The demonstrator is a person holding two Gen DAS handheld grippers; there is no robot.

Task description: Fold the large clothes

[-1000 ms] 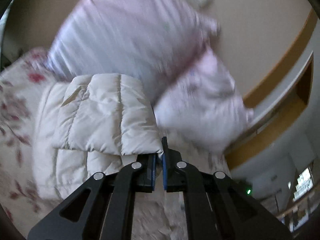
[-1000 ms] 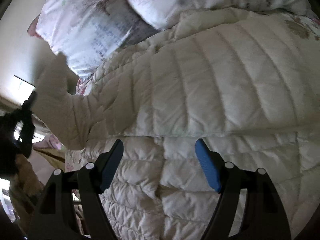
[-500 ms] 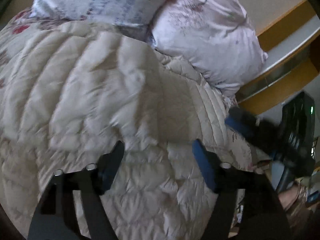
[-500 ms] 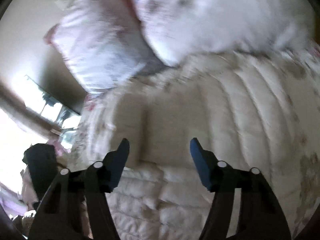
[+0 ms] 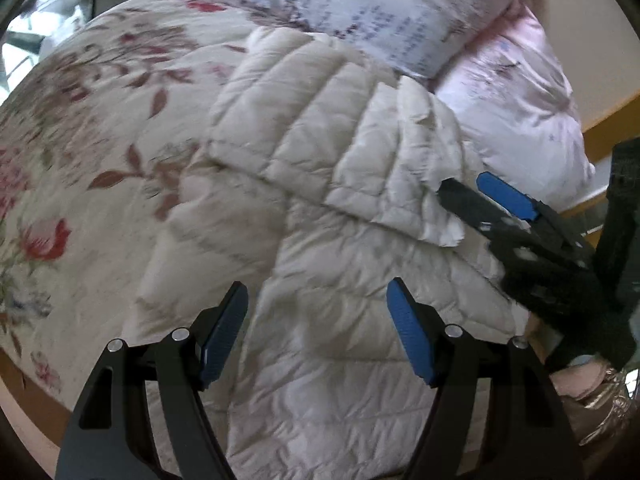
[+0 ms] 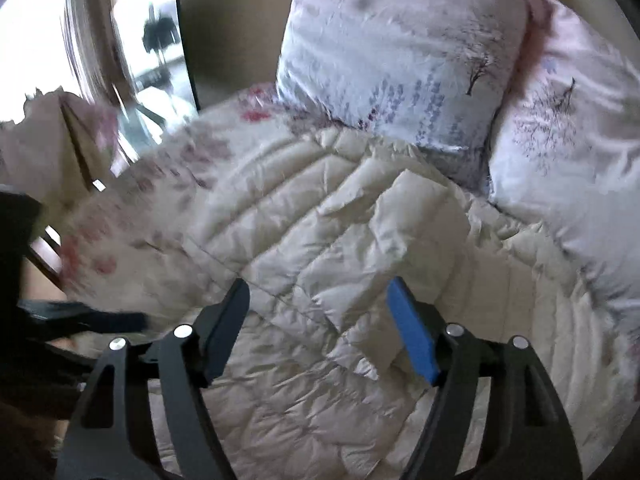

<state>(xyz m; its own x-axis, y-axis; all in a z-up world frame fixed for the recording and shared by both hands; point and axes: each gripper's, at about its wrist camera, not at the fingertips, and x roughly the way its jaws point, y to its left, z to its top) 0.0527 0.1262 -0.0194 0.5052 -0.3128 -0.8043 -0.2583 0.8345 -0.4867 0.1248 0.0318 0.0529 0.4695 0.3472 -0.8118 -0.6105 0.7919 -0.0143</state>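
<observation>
A cream quilted puffer jacket point(image 5: 332, 264) lies on the bed with one sleeve point(image 5: 320, 136) folded across its body. It also shows in the right wrist view point(image 6: 320, 248). My left gripper point(image 5: 316, 312) is open and empty just above the jacket's lower body. My right gripper point(image 6: 318, 312) is open and empty over the folded part. In the left wrist view the right gripper point(image 5: 480, 196) shows at the right, open, next to the sleeve's end.
A floral bedspread point(image 5: 100, 120) covers the bed. Two pale patterned pillows point(image 5: 400, 12) point(image 6: 400, 40) lean at the head of the bed, touching the jacket's far edge. A window point(image 6: 120, 40) is at the left. A wooden headboard ledge point(image 5: 608, 120) is at the right.
My left gripper let go of the sleeve it held a second ago; it now lies across the jacket. Both grippers have pulled back and turned, open.
</observation>
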